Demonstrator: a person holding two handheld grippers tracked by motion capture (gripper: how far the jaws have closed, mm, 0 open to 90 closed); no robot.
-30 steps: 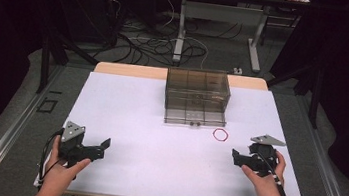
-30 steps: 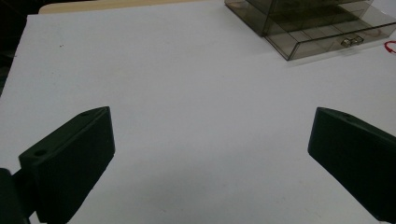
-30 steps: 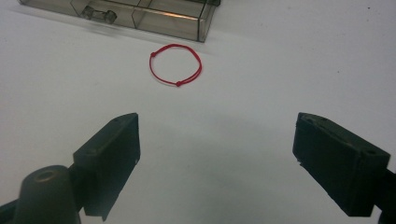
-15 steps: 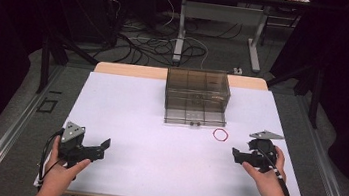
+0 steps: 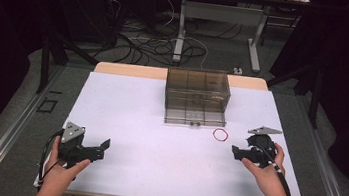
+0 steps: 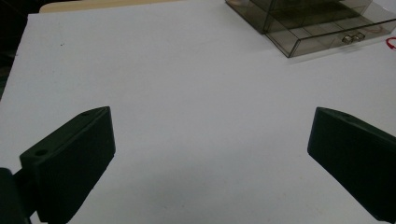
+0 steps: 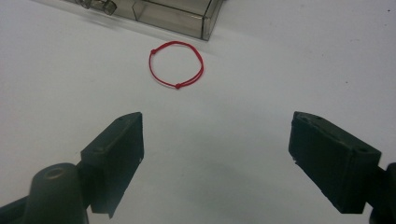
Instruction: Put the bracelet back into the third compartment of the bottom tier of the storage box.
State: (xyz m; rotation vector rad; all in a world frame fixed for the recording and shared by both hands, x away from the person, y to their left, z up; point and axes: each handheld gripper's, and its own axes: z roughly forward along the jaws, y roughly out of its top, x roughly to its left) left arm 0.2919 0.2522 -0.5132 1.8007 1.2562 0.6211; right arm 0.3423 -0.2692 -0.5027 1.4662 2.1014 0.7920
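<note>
White table [image 5: 153, 176], red loop [image 7: 177, 65], smoky box [image 6: 308, 21] cut off

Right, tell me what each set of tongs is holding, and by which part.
Nothing is held. The left tongs and right tongs both stand open over the bare white table; the thin red string loop lies untouched ahead of the right tongs.

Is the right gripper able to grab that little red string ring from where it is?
Probably yes. The right gripper is open, and the red string ring lies flat on bare table just ahead, beside the clear box.
</note>
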